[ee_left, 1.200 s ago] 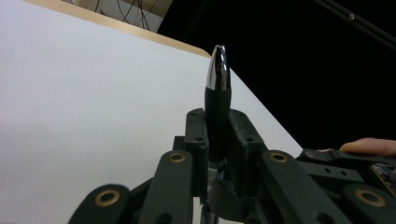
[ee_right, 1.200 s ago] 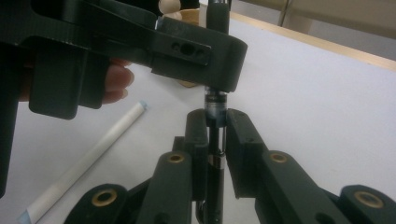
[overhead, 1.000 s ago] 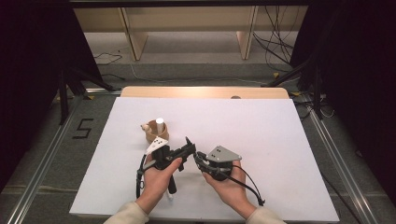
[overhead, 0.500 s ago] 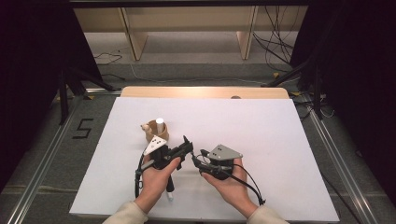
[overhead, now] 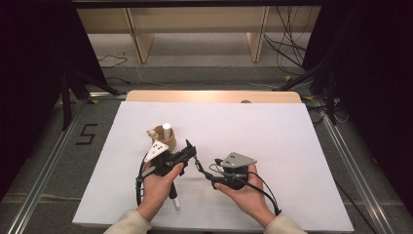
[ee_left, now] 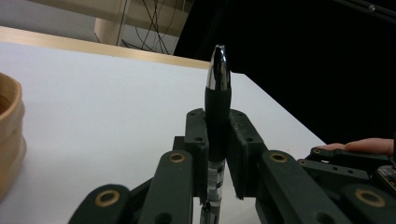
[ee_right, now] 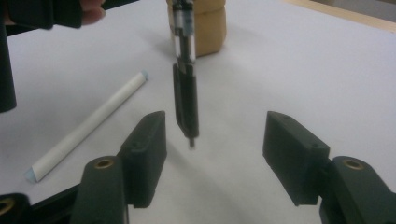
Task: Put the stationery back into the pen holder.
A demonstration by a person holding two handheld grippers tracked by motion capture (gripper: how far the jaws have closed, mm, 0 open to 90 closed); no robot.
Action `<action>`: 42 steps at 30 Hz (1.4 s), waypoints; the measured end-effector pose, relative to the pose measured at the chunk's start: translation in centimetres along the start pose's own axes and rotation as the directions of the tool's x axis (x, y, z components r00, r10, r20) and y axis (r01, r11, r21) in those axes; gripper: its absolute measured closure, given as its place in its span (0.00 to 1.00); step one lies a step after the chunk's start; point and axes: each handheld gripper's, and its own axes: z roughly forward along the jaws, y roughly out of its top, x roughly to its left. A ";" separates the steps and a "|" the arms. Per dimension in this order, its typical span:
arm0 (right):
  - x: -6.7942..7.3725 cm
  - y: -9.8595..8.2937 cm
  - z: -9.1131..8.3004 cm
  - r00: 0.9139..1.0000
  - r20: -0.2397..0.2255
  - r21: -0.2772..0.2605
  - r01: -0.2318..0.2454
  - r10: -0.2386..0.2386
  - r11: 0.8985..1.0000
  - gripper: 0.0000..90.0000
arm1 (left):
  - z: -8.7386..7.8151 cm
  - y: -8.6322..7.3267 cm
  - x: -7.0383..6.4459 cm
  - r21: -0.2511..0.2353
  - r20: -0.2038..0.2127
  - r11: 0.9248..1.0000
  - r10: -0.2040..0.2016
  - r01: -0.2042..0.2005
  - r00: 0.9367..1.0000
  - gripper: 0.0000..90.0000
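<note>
The pen (ee_left: 217, 112) sits clamped in the left hand-held gripper (ee_left: 218, 154), seemingly upright.

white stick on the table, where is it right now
The white stick lies flat on the table near the person's left hand, left of the pen in the right gripper view.

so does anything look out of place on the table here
One thing: a white marker lies loose on the table, outside the wooden cup that holds another one upright. The left gripper is shut on a black pen.
</note>
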 end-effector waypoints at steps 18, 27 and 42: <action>-1.5 -1.9 -1.9 0.999 0.026 0.028 -0.030 0.029 0.999 0.36 | -1.2 1.0 1.0 -0.037 -0.044 0.999 0.037 -0.038 0.998 0.88; -2.1 -2.6 -3.0 0.999 0.033 0.030 -0.035 0.034 0.999 0.34 | -1.6 1.4 1.3 -0.053 -0.053 0.998 0.031 -0.034 0.998 0.88; -3.0 -3.5 -4.4 0.997 0.054 0.027 -0.052 0.050 0.998 0.33 | -2.1 2.0 1.9 -0.072 -0.077 0.996 0.045 -0.051 0.996 0.88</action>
